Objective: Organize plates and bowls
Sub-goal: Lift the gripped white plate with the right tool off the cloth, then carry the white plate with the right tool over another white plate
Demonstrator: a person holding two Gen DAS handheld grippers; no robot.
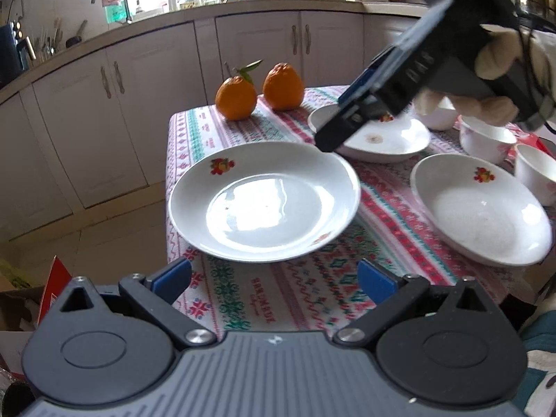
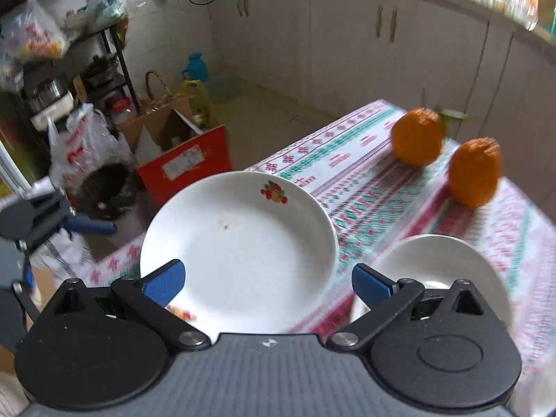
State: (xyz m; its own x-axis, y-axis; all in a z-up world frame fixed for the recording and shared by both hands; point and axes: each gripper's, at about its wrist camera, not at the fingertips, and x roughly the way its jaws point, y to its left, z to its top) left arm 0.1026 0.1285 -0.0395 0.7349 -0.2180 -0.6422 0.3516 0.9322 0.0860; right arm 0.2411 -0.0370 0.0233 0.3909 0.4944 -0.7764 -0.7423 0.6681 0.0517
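Three white plates lie on the patterned tablecloth in the left wrist view: a near plate with a fruit motif (image 1: 264,201), a right plate (image 1: 481,210) and a far stained plate (image 1: 389,140). Three small white bowls (image 1: 486,139) stand at the right. My left gripper (image 1: 274,279) is open and empty, just short of the near plate's rim. My right gripper (image 1: 330,139) hovers over the far edge of the near plate. In the right wrist view my right gripper (image 2: 267,283) is open and empty above that plate (image 2: 239,253); another plate (image 2: 438,260) lies to its right.
Two oranges (image 1: 259,95) sit at the table's far left corner; they also show in the right wrist view (image 2: 448,156). The table edge drops off just left of the near plate. Boxes and bags (image 2: 180,153) stand on the floor beyond. Kitchen cabinets (image 1: 257,45) line the back.
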